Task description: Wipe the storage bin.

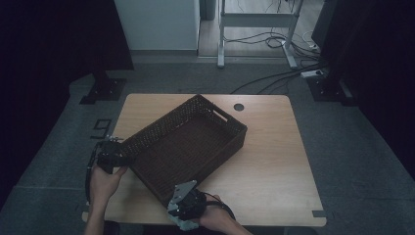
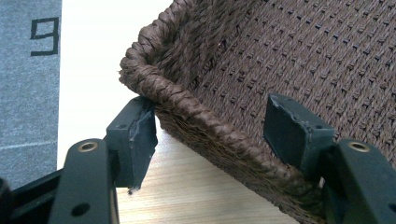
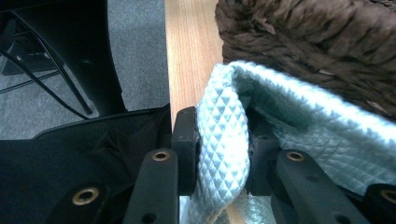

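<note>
High view: the woven basket [image 1: 188, 142] lies skewed across the middle of the wooden surface [image 1: 274, 147]. At its nine o'clock corner the left gripper [image 1: 122, 155] straddles the braided rim, jaws partly open, one pad [image 2: 135, 140] outside, one inside. At six o'clock the right gripper [image 1: 183, 196] pinches a folded pale quilted cloth [image 3: 224, 140], jaws tight on it.

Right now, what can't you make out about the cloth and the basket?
- Cloth: right gripper view, full size hidden, cut by the frame edge and covered by the right tool.
- Wicker basket: high view, too dark to read its floor.
- Left tool: left gripper view, pad contact with the rim unclear.
</note>
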Demonstrator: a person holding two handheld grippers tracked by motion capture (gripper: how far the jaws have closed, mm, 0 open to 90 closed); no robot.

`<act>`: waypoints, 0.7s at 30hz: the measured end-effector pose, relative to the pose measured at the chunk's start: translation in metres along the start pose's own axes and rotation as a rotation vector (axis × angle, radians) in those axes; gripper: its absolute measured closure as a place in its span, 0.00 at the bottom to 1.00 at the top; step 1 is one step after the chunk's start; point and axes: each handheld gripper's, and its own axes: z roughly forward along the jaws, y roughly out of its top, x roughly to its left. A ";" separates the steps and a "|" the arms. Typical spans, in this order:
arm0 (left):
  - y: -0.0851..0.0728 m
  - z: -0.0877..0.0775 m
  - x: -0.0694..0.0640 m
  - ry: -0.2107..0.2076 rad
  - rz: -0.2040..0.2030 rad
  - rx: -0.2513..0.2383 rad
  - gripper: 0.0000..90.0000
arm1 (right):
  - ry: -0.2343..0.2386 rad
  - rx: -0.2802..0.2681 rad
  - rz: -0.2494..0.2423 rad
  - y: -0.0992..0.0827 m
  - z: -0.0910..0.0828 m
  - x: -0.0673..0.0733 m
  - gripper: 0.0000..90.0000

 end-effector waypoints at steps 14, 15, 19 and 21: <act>0.000 0.000 0.001 -0.001 0.002 0.003 0.39 | -0.042 0.015 0.019 -0.007 -0.007 -0.012 0.78; 0.000 0.000 0.001 -0.001 0.002 0.003 0.39 | -0.047 0.016 0.022 -0.007 -0.008 -0.013 0.78; 0.000 0.000 0.001 -0.001 0.003 0.003 0.39 | -0.069 0.014 0.049 -0.012 -0.014 -0.022 0.78; 0.000 0.000 0.001 -0.002 0.002 0.003 0.39 | -0.074 0.017 0.051 -0.013 -0.015 -0.023 0.78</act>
